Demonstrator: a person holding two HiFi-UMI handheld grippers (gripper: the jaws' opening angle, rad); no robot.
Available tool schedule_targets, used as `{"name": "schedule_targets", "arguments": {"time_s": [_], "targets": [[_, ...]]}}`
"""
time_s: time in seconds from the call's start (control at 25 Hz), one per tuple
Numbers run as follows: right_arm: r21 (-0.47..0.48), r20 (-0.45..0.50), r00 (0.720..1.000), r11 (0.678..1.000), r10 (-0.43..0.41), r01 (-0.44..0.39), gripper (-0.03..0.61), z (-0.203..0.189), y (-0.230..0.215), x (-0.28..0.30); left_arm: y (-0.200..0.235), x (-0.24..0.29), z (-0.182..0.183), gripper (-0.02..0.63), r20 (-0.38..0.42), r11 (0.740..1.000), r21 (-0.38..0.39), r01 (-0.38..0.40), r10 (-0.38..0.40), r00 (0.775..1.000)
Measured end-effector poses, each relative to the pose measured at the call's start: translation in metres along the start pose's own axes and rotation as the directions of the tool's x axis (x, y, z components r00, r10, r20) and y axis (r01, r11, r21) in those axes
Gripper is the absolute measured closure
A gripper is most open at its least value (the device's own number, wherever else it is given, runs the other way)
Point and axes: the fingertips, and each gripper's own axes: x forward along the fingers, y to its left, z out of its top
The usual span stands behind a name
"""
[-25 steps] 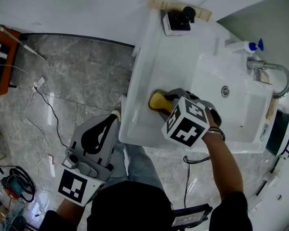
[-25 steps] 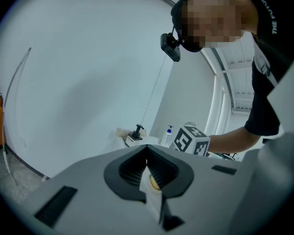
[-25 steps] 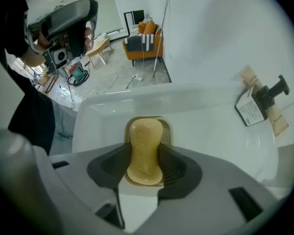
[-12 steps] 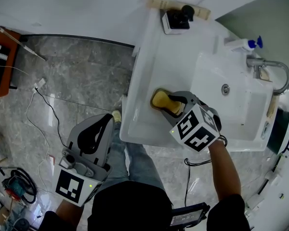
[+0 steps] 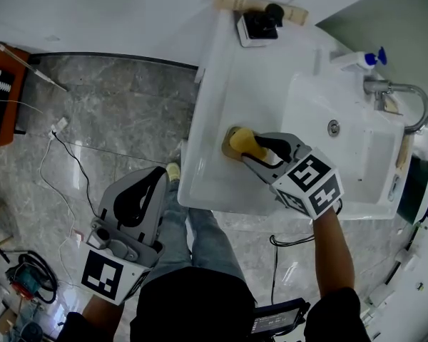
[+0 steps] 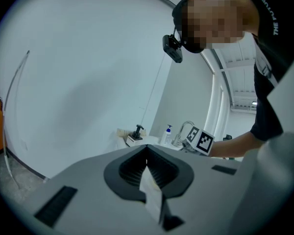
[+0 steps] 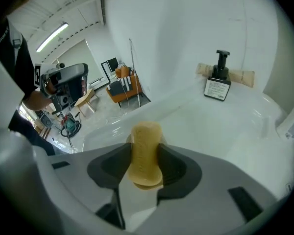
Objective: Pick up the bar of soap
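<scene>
The right gripper [image 7: 146,168] is clamping the yellow bar of soap [image 7: 145,148] edge-on between its jaws, holding it at the white sink counter [image 5: 232,77], just left of the basin [image 5: 357,155]. The left gripper [image 5: 148,191] is hanging well off to the side over the marble floor [image 5: 114,120], its jaws pressing together on nothing.

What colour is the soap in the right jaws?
The bar of soap is plain yellowish tan, clearest in the right gripper view.
</scene>
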Motion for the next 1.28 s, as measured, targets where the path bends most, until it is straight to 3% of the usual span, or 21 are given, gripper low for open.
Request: {"name": "schedule_targets", "arguments": {"time_s": [0.28,0.6,0.8,0.96,1.08,1.28], "targets": [[0.161,0.197,0.979,0.983,0.054,-0.087,0.396,0.019,0.002,-0.022,-0.008,-0.002,0.009,0.604,-0.005,1.0,0.017,0.019,-0.019,1.0],[0.248,0.429,0.901,0.95,0.068,-0.189,0.396,0.054,0.004,-0.069,-0.017,-0.003,0.034,0.604,0.013,0.998,0.059,0.037,-0.038,0.999],[0.294,0.58,0.812,0.912,0.069,-0.287,0.396,0.074,0.006,-0.107,-0.024,-0.004,0.051,0.604,0.036,0.994,0.09,0.057,-0.061,0.997],[0.311,0.699,0.711,0.866,0.071,-0.391,0.396,0.087,0.008,-0.14,-0.034,-0.002,0.074,0.604,0.093,0.988,0.136,0.079,-0.092,0.991],[0.31,0.767,0.639,0.835,0.064,-0.455,0.396,0.094,0.009,-0.163,-0.037,-0.003,0.074,0.604,0.054,0.987,0.139,0.081,-0.089,0.995],[0.307,0.829,0.558,0.815,0.025,-0.492,0.396,0.1,0.012,-0.197,-0.049,-0.004,0.096,0.604,0.104,0.98,0.174,0.098,-0.117,0.988]]}}
